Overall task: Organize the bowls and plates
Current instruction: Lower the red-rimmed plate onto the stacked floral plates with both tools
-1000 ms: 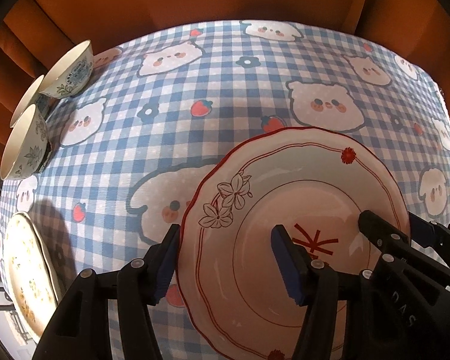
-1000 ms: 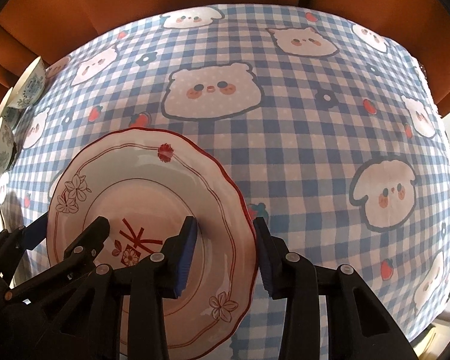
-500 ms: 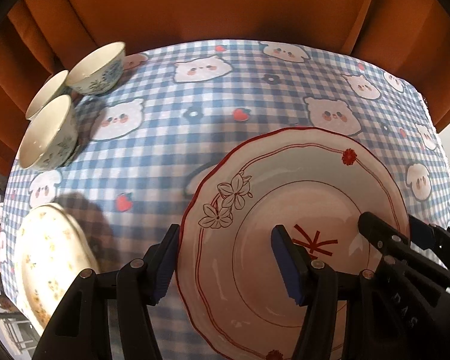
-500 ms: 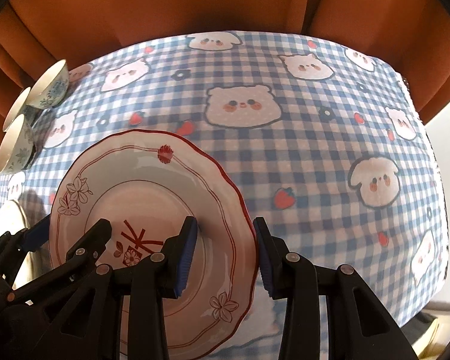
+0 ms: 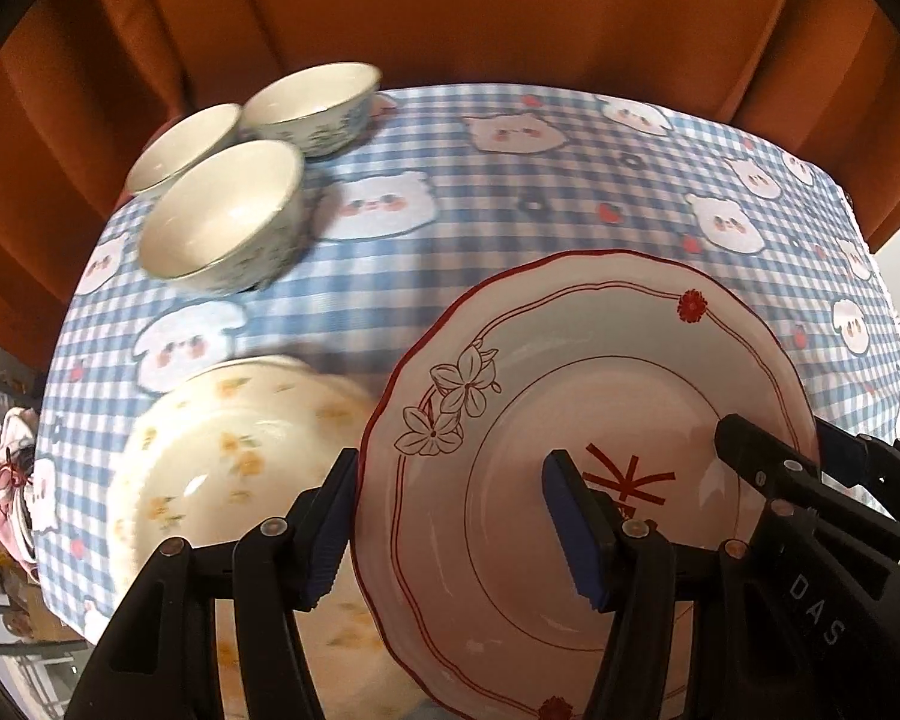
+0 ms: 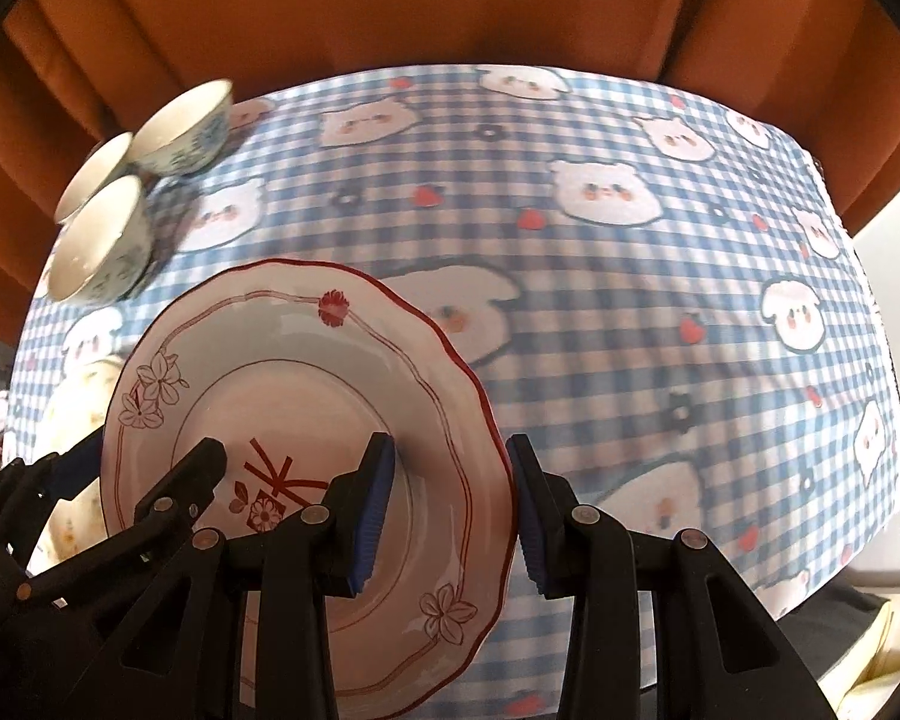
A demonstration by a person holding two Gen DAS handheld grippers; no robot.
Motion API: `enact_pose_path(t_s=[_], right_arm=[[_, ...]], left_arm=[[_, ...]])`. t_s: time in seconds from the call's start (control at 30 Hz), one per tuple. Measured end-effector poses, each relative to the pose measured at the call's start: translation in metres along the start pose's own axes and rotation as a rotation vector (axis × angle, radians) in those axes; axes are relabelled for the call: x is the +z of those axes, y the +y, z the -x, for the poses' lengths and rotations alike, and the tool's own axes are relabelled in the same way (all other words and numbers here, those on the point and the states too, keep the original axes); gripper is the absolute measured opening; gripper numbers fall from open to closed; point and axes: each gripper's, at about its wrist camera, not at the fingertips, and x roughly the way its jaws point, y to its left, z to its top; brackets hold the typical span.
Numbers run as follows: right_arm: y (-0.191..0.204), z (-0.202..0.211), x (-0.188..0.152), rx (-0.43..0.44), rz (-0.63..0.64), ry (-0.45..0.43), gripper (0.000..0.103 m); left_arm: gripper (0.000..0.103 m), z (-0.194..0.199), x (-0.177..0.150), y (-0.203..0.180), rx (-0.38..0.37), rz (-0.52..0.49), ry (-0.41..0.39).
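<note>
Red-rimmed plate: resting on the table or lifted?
Lifted: the red-rimmed plate is held between the left gripper and right gripper, overlapping the yellow-flowered plate.

Red-rimmed plate (image 5: 570,420) lifted higher off the checked tablecloth (image 5: 480,210) and carried left, now partly over the yellow-flowered plate (image 5: 228,450), three bowls (image 5: 222,222) drawn closer into view, motion blur across the cloth

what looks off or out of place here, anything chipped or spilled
Nothing looks chipped or spilled. The red-rimmed plate is in the air, tilted, with the left gripper and right gripper each on a rim. The three bowls are upright and the yellow-flowered plate lies flat.
</note>
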Motion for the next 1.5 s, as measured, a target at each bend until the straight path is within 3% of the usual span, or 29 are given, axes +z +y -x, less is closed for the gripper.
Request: enact_pose_path(t_s=[0.4,0.63,1.03,1.37,1.5], right_arm=[[0.089,-0.002,-0.022,0.013,0.055,0.013,0.042],[0.120,-0.012,-0.031,0.003,0.081,0.033,0.042],[0.142,-0.015,-0.032,-0.009,0.097,0.033,0.042],[0.138,-0.008,-0.031,0.026,0.095,0.036,0.042],[0.136,-0.005,-0.032,0.015,0.107,0.029,0.029]], left_arm=[[0.061,-0.001,-0.033,0.083,0.005,0.050,0.024],[0.061,-0.007,-0.047,0.106,0.000,0.065,0.053],[0.061,-0.011,-0.054,0.127,-0.023,0.093,0.065],[0.061,-0.010,-0.056,0.130,-0.050,0.113,0.056],[0.061,-0.012,-0.056,0.130,-0.044,0.129,0.067]])
